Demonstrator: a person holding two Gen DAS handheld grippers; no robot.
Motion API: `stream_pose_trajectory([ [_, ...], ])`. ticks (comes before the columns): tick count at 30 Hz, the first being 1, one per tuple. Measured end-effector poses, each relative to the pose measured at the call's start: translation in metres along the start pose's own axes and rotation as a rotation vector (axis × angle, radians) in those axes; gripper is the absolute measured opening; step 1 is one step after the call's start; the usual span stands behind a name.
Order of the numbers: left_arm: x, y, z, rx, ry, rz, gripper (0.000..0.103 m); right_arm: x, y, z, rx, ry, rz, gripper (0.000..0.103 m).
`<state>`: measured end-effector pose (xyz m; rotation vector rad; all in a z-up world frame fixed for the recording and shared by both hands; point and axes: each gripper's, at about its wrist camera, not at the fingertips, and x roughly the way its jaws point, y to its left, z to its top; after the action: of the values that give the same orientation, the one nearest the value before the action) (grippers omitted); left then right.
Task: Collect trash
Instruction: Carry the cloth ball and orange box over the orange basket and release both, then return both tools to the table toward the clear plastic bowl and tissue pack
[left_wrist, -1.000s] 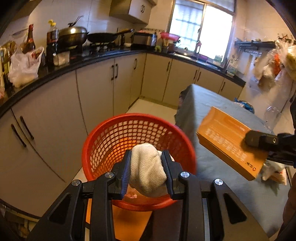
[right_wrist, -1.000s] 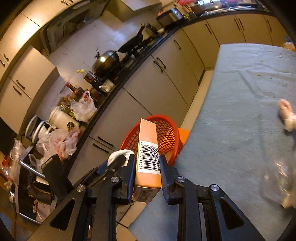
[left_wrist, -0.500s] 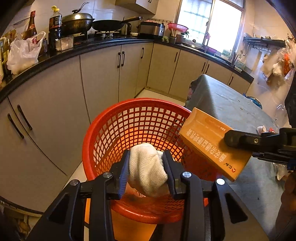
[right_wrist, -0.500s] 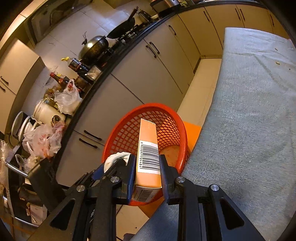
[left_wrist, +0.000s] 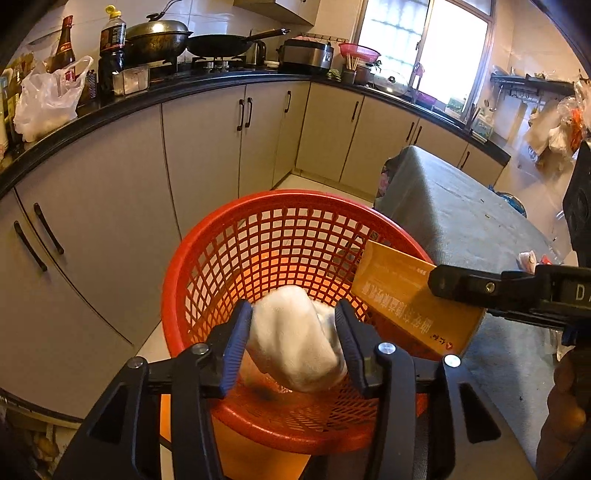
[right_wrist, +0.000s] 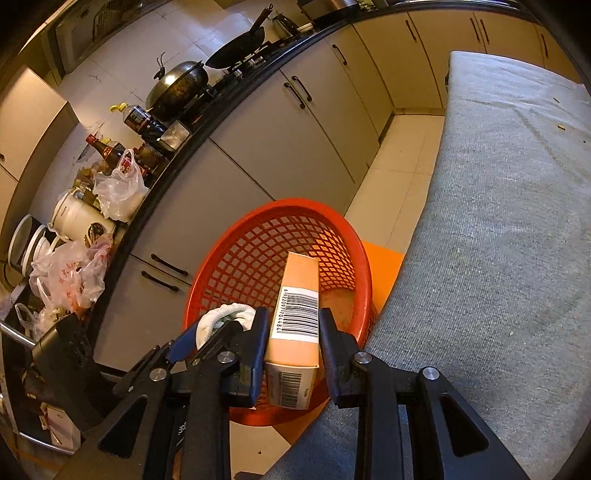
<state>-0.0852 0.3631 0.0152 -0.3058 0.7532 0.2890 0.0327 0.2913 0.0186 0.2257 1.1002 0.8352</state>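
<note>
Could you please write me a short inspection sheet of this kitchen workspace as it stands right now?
Surface: table under a grey cloth, with a few small crumbs on it.
Job's things: red plastic lattice basket on the floor beside the table; white crumpled cloth wad and orange cardboard box with a barcode, both over the basket.
Clutter: plastic bags, bottles and a lidded wok on the black counter.
Grippers: left tongs opening, the wad between the pads; right tongs opening, the box between the pads.
Cables: nothing seen.
Surroundings: beige cabinets, bright window.
</note>
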Motion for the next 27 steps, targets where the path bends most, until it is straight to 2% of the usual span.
stream_pose_trajectory([
  [1, -0.001, 0.000, 0.000, -0.001, -0.003, -0.003, 0.046, -0.001, 0.001, 0.000, 0.000, -0.003, 0.002, 0.030],
  [3, -0.003, 0.002, 0.000, -0.004, -0.007, -0.006, 0.055, -0.005, 0.003, 0.000, -0.004, -0.011, 0.005, 0.030],
  [7, -0.008, 0.002, 0.000, -0.017, -0.016, -0.009, 0.056, -0.016, 0.004, -0.001, -0.011, -0.035, 0.007, 0.031],
  [9, -0.012, 0.001, 0.000, -0.021, -0.023, -0.010, 0.056, -0.021, 0.004, -0.001, -0.016, -0.047, 0.007, 0.038],
  [10, -0.014, 0.001, 0.001, -0.021, -0.027, -0.011, 0.056, -0.023, 0.004, 0.000, -0.018, -0.054, 0.006, 0.046],
  [11, -0.017, 0.000, 0.000, -0.021, -0.031, -0.011, 0.056, -0.025, 0.005, 0.000, -0.021, -0.060, 0.005, 0.047],
  [20, -0.046, -0.009, -0.005, -0.012, -0.069, -0.034, 0.056, -0.060, 0.001, -0.014, -0.024, -0.100, 0.032, 0.047],
  [27, -0.065, -0.047, -0.010, 0.047, -0.097, -0.088, 0.057, -0.118, -0.017, -0.046, -0.046, -0.178, 0.017, 0.047],
])
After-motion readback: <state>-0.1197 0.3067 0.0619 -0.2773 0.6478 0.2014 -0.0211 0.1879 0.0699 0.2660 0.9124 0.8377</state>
